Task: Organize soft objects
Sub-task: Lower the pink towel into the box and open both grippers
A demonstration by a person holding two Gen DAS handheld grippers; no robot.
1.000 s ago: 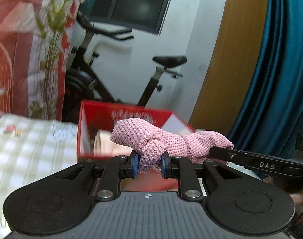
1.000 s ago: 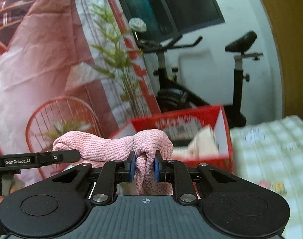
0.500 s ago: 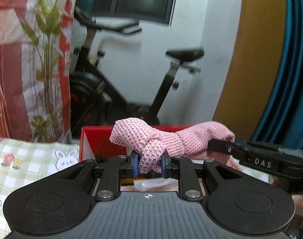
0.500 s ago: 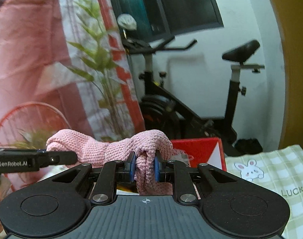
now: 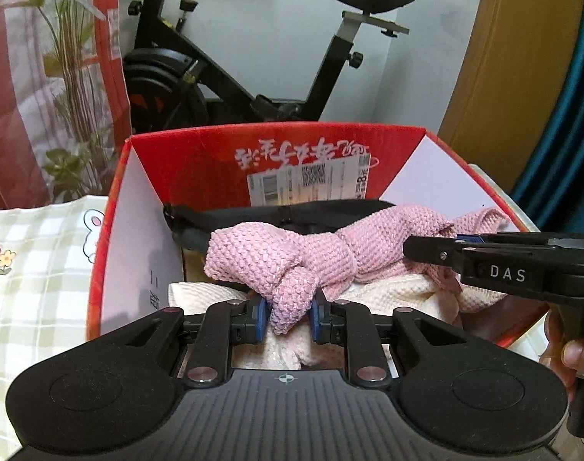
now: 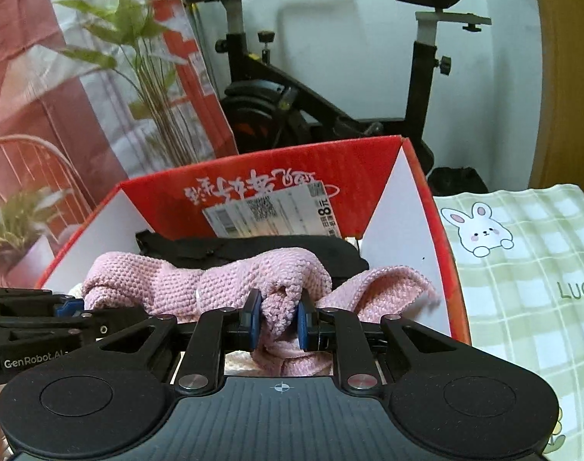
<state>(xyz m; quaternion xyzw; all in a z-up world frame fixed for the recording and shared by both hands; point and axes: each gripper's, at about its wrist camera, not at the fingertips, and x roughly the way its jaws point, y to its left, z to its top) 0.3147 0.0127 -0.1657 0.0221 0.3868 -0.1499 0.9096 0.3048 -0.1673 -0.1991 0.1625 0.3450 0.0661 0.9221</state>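
Observation:
A pink knitted cloth (image 5: 311,253) hangs bunched between my two grippers, low inside an open red cardboard box (image 5: 276,150). My left gripper (image 5: 290,317) is shut on one end of it. My right gripper (image 6: 278,324) is shut on the other end of the pink cloth (image 6: 230,280), and it shows from the side in the left wrist view (image 5: 438,244). Under the cloth lie a cream knitted cloth (image 5: 392,292) and a black fabric item (image 5: 276,215). The box (image 6: 276,176) fills the middle of the right wrist view.
The box stands on a green checked tablecloth with bunny prints (image 6: 522,269), (image 5: 34,269). Behind it are an exercise bike (image 5: 253,77), a potted plant (image 6: 146,77) and a red-and-white curtain. A wooden panel and teal curtain (image 5: 561,115) are on the right.
Both grippers have tilted forward and down, carrying the pink cloth from above the box rim into the box. The box interior now shows. Both stay shut on the cloth.

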